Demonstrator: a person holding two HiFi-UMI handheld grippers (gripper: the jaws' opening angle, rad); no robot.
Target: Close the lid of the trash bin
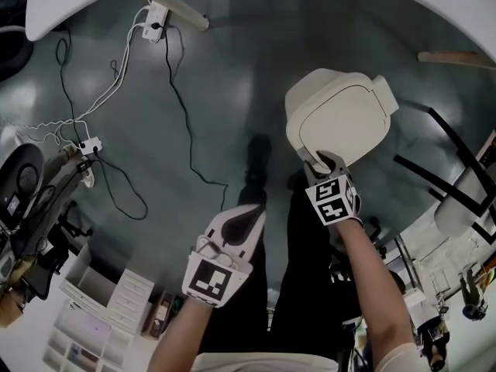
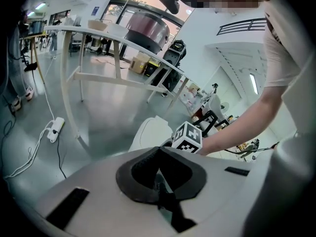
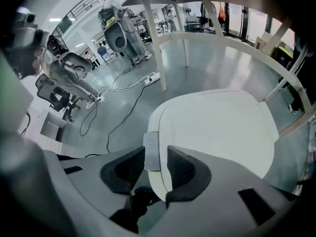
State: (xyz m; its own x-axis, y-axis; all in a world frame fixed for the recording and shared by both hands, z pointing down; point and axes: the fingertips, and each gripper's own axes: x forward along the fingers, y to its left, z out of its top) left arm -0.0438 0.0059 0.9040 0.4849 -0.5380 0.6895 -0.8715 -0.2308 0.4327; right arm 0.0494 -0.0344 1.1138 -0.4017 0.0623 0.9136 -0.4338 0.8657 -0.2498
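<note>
**Bin lid down on a glossy grey floor**

A glossy grey floor [image 1: 194, 91] spreads all round the trash bin [image 1: 341, 122], which stands upright on it. A white bench [image 2: 98, 33] on slim legs rises beyond the bin. A white drawer unit [image 1: 108, 293] sits well away from the bin, on the left gripper's side. A black cable [image 1: 182, 107] and a white power strip [image 1: 155, 18] lie on the floor, well apart from the bin. The bin's cream lid [image 3: 217, 127] lies flat on top. The right gripper [image 3: 155, 164] is at the bin's near edge. Its jaws stand apart on either side of the lid's rim and small grey tab [image 3: 151, 149], and they are not pinching. The left gripper [image 2: 159, 167] hangs near the bin, clenched on nothing.
</note>
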